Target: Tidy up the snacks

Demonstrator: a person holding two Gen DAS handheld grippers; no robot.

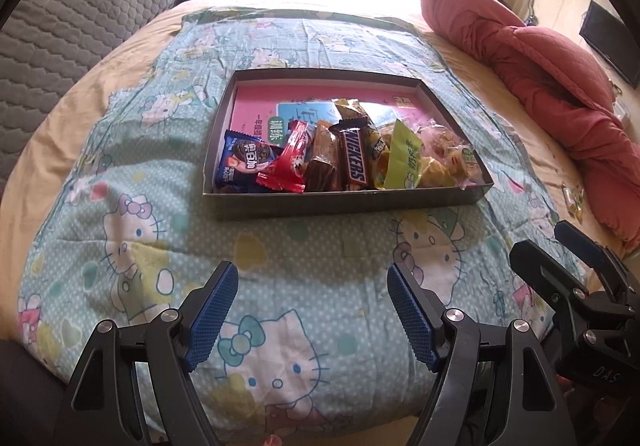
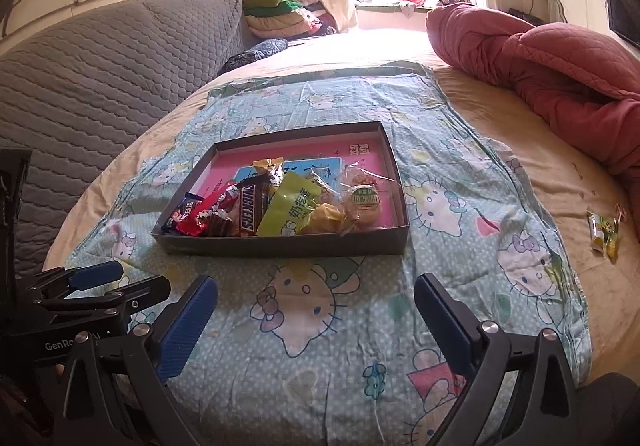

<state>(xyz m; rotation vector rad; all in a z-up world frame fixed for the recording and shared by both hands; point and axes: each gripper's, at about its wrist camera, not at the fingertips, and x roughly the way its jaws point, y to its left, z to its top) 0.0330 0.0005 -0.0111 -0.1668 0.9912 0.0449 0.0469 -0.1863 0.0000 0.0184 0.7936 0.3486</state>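
Snacks: I see them piled in the near half of the box (image 1: 344,202), which sits on the blanket (image 1: 120,174) on the bed (image 2: 500,150).
Box: shallow, dark-walled, open-topped, with a pink printed sheet (image 1: 256,106) on its floor; the far half is mostly bare.
Left end of pile: blue cookie pack (image 1: 242,160), with a red wrapper (image 1: 290,160) overlapping its right edge.
Middle: brown Snickers bar (image 1: 354,158) lying lengthwise, a darker brown pack (image 1: 322,170) just to its left.
Right of middle: green packet (image 1: 404,156) tilted up against the pile, yellow wrappers beneath it.
Right end: clear-wrapped pastries (image 1: 456,154) near the right wall.
Stray sweets: a few small green and yellow wrapped pieces (image 2: 604,234) lie on the bare sheet, well apart from the box, near the red quilt (image 2: 560,66).
Left tool (image 1: 312,310): I have it spread wide, nothing between the blue pads, hanging over the blanket short of the box.
Right tool (image 2: 316,326): also wide apart and empty, over the blanket in front of the box; each tool shows at the edge of the other's view.
Background: grey quilted headboard (image 2: 100,78), folded bedding (image 2: 276,12) by the window.
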